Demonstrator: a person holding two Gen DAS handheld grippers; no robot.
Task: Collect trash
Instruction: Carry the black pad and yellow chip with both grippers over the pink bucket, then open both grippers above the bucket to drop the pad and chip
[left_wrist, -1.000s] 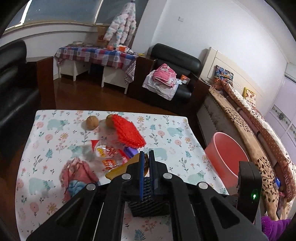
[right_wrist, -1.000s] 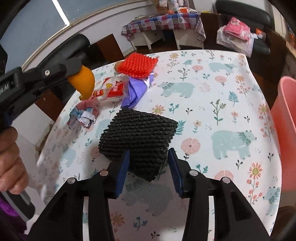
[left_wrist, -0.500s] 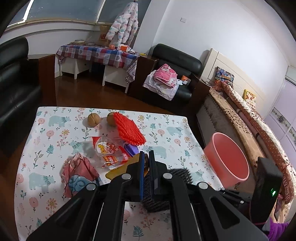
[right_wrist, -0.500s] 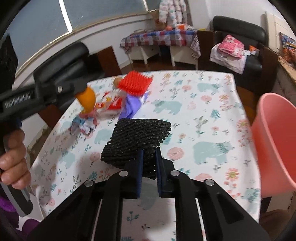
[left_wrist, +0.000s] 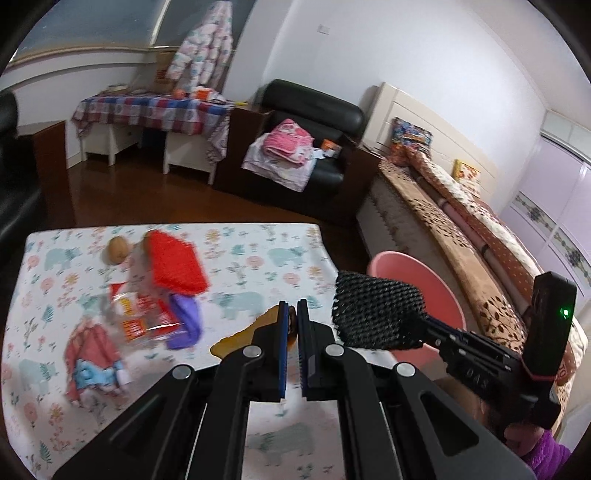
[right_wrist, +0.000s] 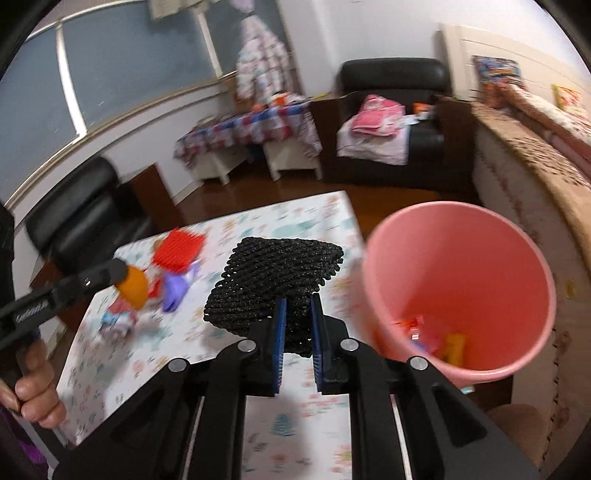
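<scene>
My right gripper (right_wrist: 297, 308) is shut on a black foam net (right_wrist: 277, 269) and holds it off the floral table (right_wrist: 207, 343), just left of the pink bucket (right_wrist: 476, 258). Wrappers lie at the bottom of the bucket. The left wrist view shows the same net (left_wrist: 376, 314) in front of the bucket (left_wrist: 447, 299). My left gripper (left_wrist: 291, 314) is shut on an orange peel (left_wrist: 240, 338), and the peel (right_wrist: 135, 286) also shows in the right wrist view. On the table lie a red foam net (left_wrist: 173, 262), snack wrappers (left_wrist: 142, 314), a purple wrapper (left_wrist: 184, 321) and a crumpled pink-blue wrapper (left_wrist: 92, 356).
Two brown round fruits (left_wrist: 118, 249) sit at the table's far edge. The bucket stands on the floor off the table's right side, next to a long patterned couch (left_wrist: 461, 229). A black armchair (left_wrist: 310, 147) with pink clothes and a checked side table (left_wrist: 155, 110) stand further back.
My right gripper closed on the black net, lifted it from the table and carried it right toward the bucket. My left gripper moved a little with the peel still in it.
</scene>
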